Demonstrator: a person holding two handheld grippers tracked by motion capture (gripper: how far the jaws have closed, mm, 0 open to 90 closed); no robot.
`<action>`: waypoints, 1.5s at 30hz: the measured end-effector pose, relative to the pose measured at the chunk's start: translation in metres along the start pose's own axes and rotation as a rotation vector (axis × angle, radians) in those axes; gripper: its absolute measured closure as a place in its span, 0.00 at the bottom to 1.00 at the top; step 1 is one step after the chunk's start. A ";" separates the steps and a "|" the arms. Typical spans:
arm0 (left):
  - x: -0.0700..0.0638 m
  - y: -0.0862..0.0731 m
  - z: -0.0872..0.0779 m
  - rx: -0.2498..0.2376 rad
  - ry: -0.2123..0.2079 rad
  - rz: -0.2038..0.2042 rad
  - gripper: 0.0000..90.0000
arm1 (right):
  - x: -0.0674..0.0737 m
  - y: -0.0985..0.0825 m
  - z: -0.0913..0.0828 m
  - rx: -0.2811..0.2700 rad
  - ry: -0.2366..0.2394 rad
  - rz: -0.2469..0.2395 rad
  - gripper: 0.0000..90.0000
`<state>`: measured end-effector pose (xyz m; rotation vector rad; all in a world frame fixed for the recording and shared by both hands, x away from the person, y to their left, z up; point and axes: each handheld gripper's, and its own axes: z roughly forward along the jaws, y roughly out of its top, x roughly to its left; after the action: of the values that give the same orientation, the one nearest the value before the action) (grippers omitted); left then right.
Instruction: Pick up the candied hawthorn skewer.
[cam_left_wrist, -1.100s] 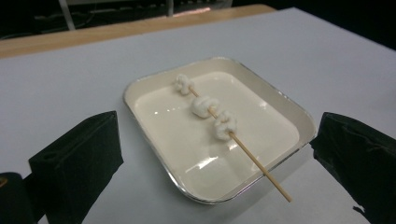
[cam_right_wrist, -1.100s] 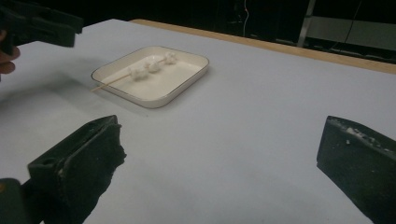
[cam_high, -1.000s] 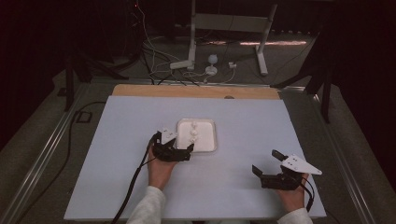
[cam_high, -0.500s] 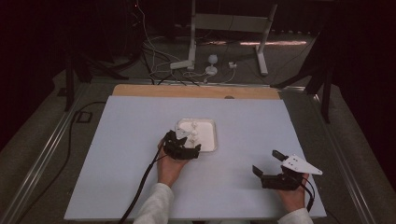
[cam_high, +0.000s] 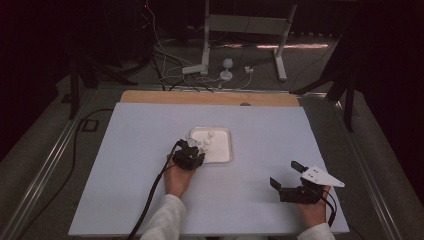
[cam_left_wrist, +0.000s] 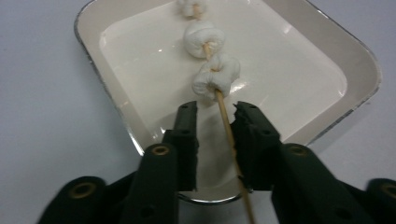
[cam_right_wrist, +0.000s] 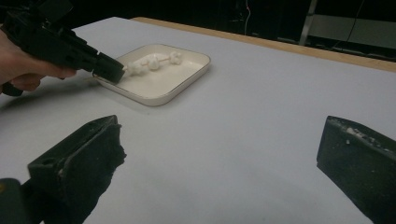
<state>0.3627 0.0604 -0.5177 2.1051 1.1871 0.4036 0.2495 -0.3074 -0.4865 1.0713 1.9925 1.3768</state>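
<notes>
A white square tray (cam_high: 221, 151) (cam_left_wrist: 299, 70) (cam_right_wrist: 161, 100) lies at mid-table. In it rests a wooden skewer (cam_left_wrist: 225, 122) threaded with three white marshmallows (cam_high: 205, 140) (cam_left_wrist: 215, 77) (cam_right_wrist: 152, 61). My left gripper (cam_high: 195, 146) (cam_left_wrist: 215, 112) (cam_right_wrist: 109, 70) reaches over the tray's near left rim. Its jaws have just been closing and now stand narrow on either side of the bare stick, which lies close to the right pad, with a gap to the left pad. My right gripper (cam_high: 284, 173) (cam_right_wrist: 224, 140) stands open and empty near the table's front right.
A white board (cam_high: 150, 130) covers the table, with a wooden strip (cam_high: 210, 97) along its far edge. Behind it on the floor are cables and a metal stand (cam_high: 206, 45). The left gripper's cable (cam_high: 150, 200) trails back to the front edge.
My left gripper has moved right and forward onto the tray's near left rim, and its jaws have narrowed around the skewer's stick. The right gripper has kept still.
</notes>
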 end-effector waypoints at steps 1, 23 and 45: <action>0.001 0.001 0.000 0.007 0.005 -0.001 0.89 | 0.000 0.000 0.000 0.002 0.002 0.000 0.00; 0.010 0.002 -0.013 0.038 -0.036 -0.054 1.00 | 0.001 0.000 0.001 0.007 0.011 0.002 0.00; 0.022 -0.010 -0.063 -0.109 -0.116 -0.030 0.99 | 0.000 -0.001 0.003 0.015 0.002 0.012 0.00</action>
<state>0.3333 0.1083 -0.4804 1.9873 1.1039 0.3208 0.2513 -0.3055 -0.4891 1.0907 2.0038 1.3715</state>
